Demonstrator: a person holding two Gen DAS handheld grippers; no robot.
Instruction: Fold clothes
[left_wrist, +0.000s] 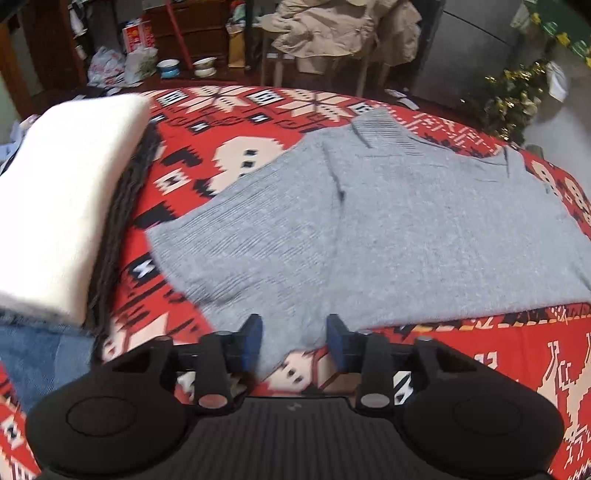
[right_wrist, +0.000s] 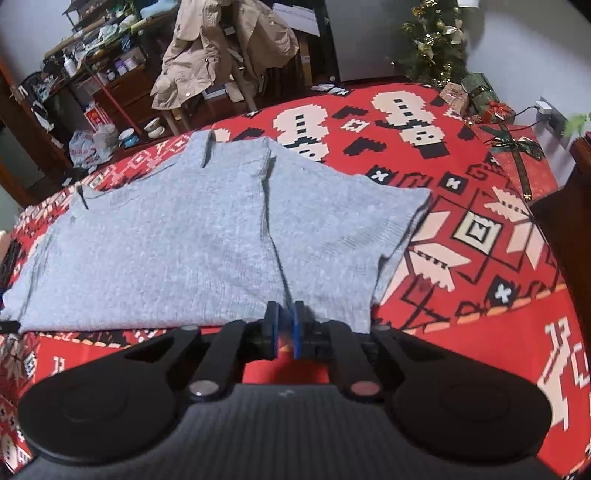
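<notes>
A grey knitted sweater (left_wrist: 406, 229) lies flat on a red patterned blanket (left_wrist: 480, 354), collar at the far side and short sleeves spread out. My left gripper (left_wrist: 295, 339) stands open at the near left corner of the hem, and a tongue of grey fabric lies loose between its blue pads. In the right wrist view the same sweater (right_wrist: 166, 251) fills the left half. My right gripper (right_wrist: 285, 328) sits at the near hem below the right sleeve seam, its jaws nearly together, pinching the edge of the knit.
Left of the sweater is a stack of folded clothes: a white piece (left_wrist: 66, 206) on a dark knit (left_wrist: 122, 214), with blue denim (left_wrist: 37, 354) nearer. A chair with a beige coat (right_wrist: 221, 48) stands beyond the bed. Gift boxes (right_wrist: 517, 162) and a small tree (right_wrist: 432, 44) are at the far right.
</notes>
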